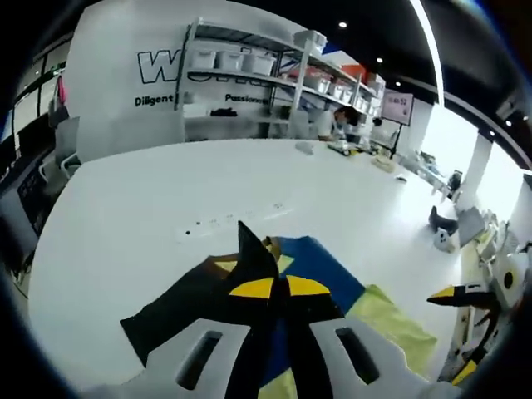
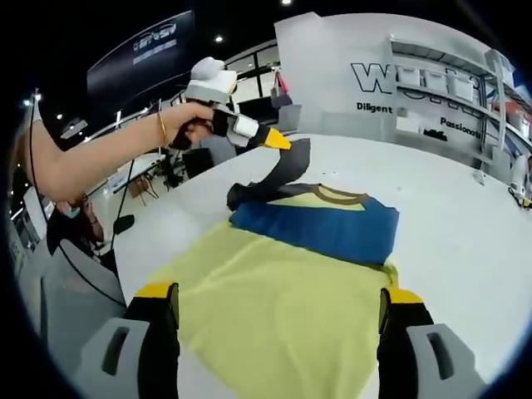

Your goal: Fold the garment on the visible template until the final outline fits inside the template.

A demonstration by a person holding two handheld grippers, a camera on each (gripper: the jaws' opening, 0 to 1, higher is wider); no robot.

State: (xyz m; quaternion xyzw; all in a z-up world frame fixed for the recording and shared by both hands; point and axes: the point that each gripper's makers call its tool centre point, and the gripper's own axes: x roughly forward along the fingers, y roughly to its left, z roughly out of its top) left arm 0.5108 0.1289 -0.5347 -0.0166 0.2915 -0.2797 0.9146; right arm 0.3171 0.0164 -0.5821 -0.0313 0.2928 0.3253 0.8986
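Left tool (image 1: pixel 278 289): yellow-tipped jaws closed tight on the dark sleeve (image 1: pixel 187 312) of the garment, lifting it off the bench; lower centre of left gripper view. Also seen upper left of right gripper view (image 2: pixel 281 141), held in a person's hand (image 2: pixel 193 120) with a bracelet, sleeve hanging from its tip.
Right tool (image 2: pixel 278 312): jaws spread wide, nothing between them; hovers above the yellow template, bottom of right gripper view. Its yellow tips show at right edge of left gripper view (image 1: pixel 455 295).
Garment (image 2: pixel 324 224): blue body, yellow neck panel, brown collar, dark sleeves; lies across far end of template, centre of right gripper view.
Template (image 2: pixel 283 307): yellow cloth, flat on bench, near part uncovered.
Bench (image 1: pixel 166 199): white, wide.
Background: shelving with bins (image 1: pixel 249 62), wall lettering, upper part of left gripper view.
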